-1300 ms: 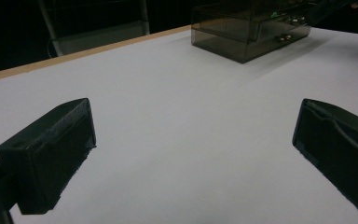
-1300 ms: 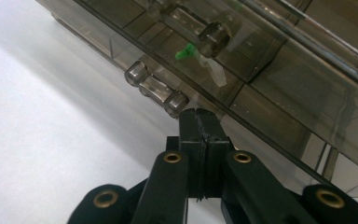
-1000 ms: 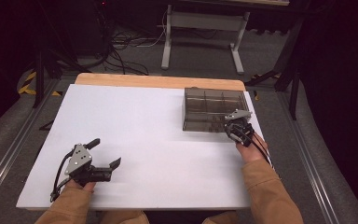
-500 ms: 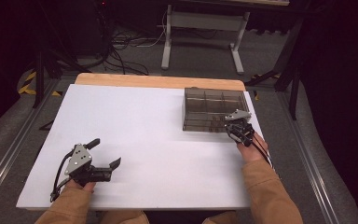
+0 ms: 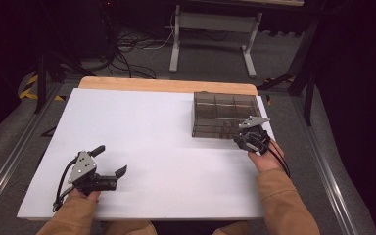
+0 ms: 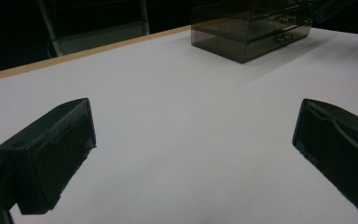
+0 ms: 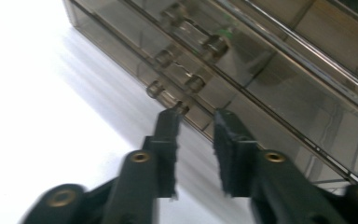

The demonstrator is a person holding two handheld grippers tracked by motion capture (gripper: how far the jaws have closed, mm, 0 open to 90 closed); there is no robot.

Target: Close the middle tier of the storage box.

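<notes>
Smoked translucent plastic drawer box sits at the far right of the white table top, near the wooden back edge. Its drawer fronts face the person's right side, which puts the small round knobs within easy reach of the right hand; that looks like the reason for its placing.

Right gripper is at the near right corner of the box, low and pointed at the bottom drawer front. In the right gripper view its jaws have just been opening and now stand a narrow gap apart. One fingertip lies against or just beside a knob of the lowest drawer; the other is close to the drawer face. Nothing sits between the pads and they clamp on nothing. Judgement: the jaws are being set to straddle a knob so the drawer can be pulled, or have just let one go; I cannot tell which.

Left gripper rests low over the table at the near left, well apart from the box, jaws spread wide and empty, bare white surface between the pads. It appears parked out of the way, with the box seen far off ahead.
</notes>
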